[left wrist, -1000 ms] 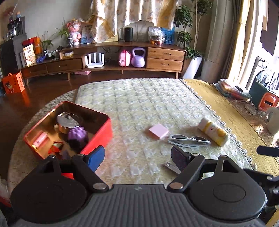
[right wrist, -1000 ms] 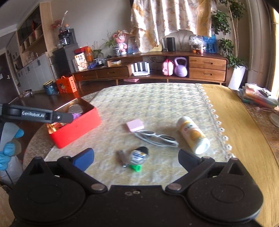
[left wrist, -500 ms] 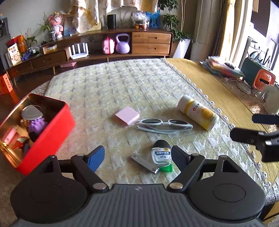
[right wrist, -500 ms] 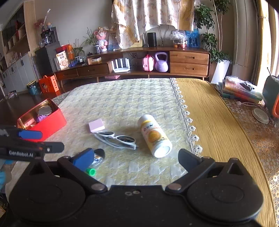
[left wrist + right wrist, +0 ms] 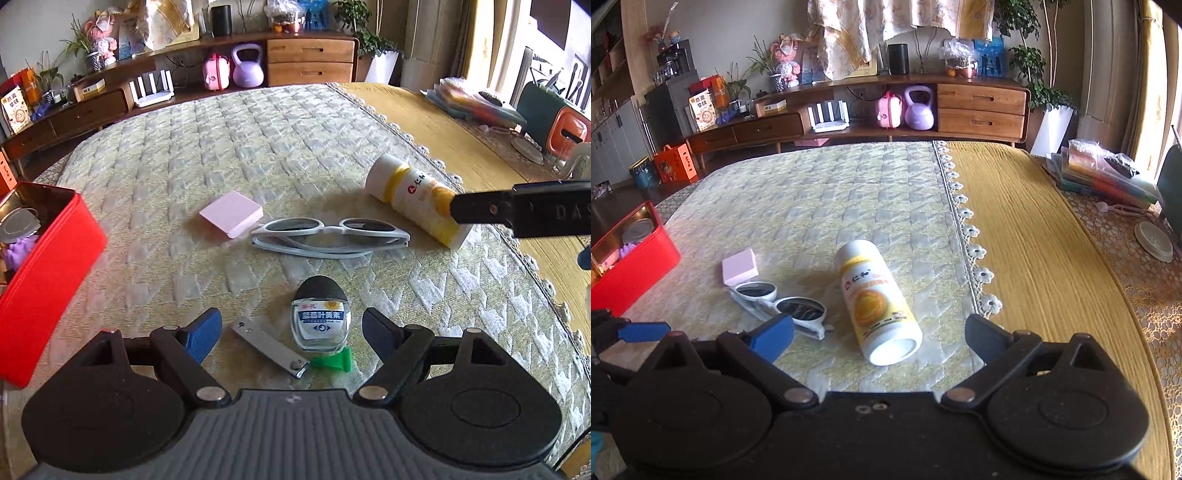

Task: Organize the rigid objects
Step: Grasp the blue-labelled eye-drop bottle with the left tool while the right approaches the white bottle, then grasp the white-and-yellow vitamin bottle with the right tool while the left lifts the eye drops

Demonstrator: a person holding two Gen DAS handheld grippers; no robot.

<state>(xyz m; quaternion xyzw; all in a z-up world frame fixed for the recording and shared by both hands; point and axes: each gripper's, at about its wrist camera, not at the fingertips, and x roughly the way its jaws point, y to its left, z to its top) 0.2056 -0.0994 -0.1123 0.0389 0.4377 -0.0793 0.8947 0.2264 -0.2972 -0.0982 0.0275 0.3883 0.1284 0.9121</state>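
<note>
My left gripper (image 5: 291,328) stands open just above the quilted cloth, with a small eye-drop bottle (image 5: 320,318), a metal nail clipper (image 5: 269,347) and a green cap (image 5: 332,362) lying between its fingers, untouched. Beyond lie white sunglasses (image 5: 328,236), a pink box (image 5: 232,214) and a white-and-yellow bottle (image 5: 417,199) on its side. My right gripper (image 5: 879,336) is open too, its fingers either side of the yellow bottle (image 5: 877,301), not pressing it. The red tin (image 5: 44,273) sits at the left.
The red tin (image 5: 631,258) holds a purple object, a round lid and small packets. A lace edge (image 5: 971,251) divides the quilted cloth from the yellow cloth (image 5: 1034,240). Books and a round dish (image 5: 1154,242) lie at the far right. A sideboard stands behind the table.
Both grippers have swung right and sunk toward the table. The left one now frames the eye-drop bottle and clipper; the right one has moved from the sunglasses to the yellow bottle.
</note>
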